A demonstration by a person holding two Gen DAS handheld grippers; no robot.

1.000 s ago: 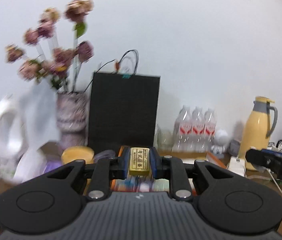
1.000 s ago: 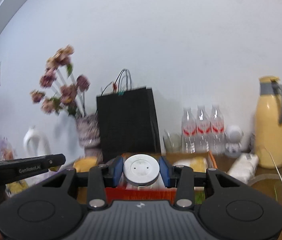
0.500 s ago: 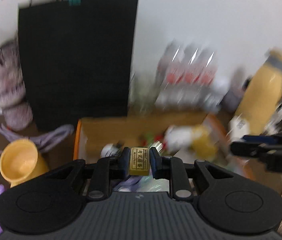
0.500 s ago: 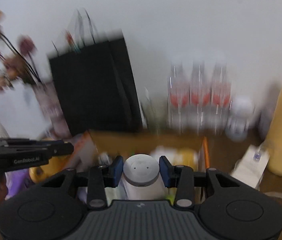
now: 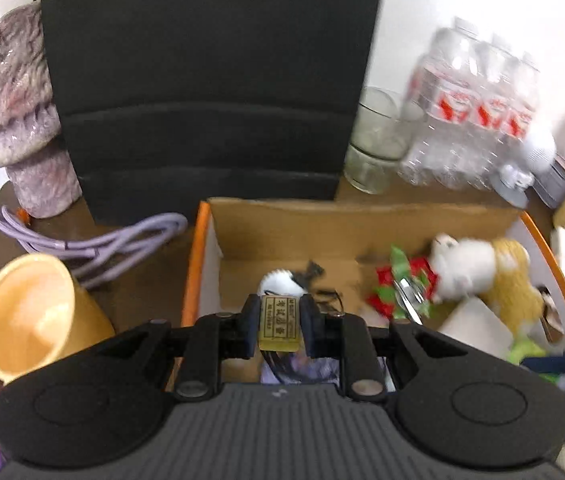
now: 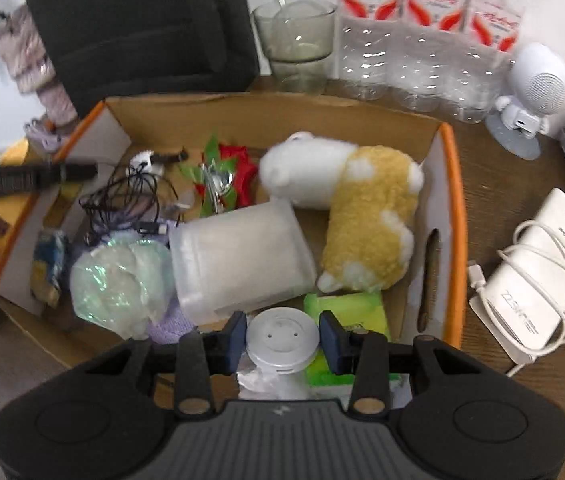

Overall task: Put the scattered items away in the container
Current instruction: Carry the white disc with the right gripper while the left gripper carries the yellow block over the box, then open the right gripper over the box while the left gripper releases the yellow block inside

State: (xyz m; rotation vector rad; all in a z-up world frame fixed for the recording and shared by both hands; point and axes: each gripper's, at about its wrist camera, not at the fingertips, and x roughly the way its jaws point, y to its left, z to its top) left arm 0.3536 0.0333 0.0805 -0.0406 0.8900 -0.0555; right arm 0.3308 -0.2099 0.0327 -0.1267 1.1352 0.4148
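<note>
Left wrist: left gripper [image 5: 280, 326], earlier aimed at the wall, now tipped over the orange-edged cardboard box [image 5: 322, 220], fingers clamped on a small yellow rectangular eraser [image 5: 278, 325].

Right wrist: right gripper [image 6: 282, 342] likewise lowered over the box's near edge, fingers gripping a round white plastic cap [image 6: 282, 340].

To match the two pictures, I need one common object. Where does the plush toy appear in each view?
Left wrist: the plush toy lies at the right, inside the box, near its right wall.
Right wrist: the plush toy lies right of centre, inside the box, against its right wall.
Shared landmark: the black bag standing behind the box.
</note>
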